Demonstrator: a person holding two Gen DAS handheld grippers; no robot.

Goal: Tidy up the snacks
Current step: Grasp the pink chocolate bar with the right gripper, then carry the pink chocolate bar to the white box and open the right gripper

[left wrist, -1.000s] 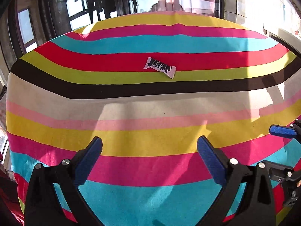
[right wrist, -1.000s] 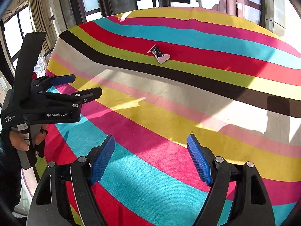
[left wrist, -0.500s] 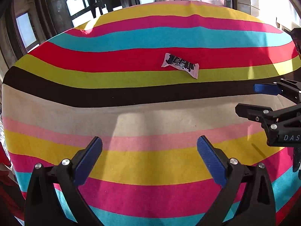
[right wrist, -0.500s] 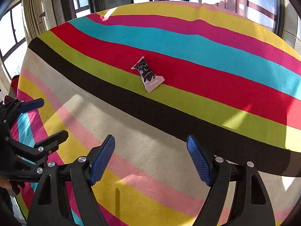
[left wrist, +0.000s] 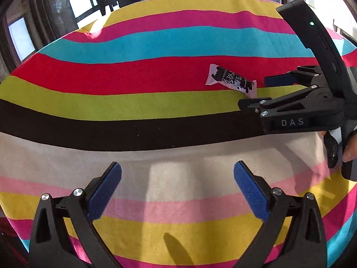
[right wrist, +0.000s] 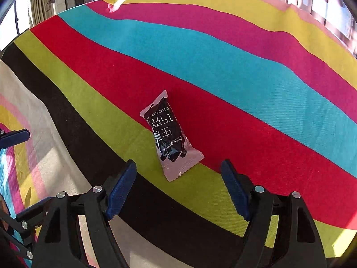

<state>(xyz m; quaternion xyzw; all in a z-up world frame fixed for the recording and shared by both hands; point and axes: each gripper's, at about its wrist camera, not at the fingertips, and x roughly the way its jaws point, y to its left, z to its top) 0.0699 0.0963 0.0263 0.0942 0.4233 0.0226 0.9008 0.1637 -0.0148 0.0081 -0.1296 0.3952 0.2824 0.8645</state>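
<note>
A small pink-and-black chocolate snack packet lies flat on the striped tablecloth, across the red and lime stripes. It also shows in the left wrist view. My right gripper is open and empty, its blue pads just short of the packet's near end. In the left wrist view the right gripper sits right beside the packet. My left gripper is open and empty, well back over the beige and pink stripes.
The table carries a cloth with wide colour stripes and drops off at its rounded edges. Dark window frames stand beyond the far edge. A hand holds the right gripper's handle.
My right gripper has moved forward across the cloth up to the snack packet. My left gripper has also advanced a little. Both stay open.
</note>
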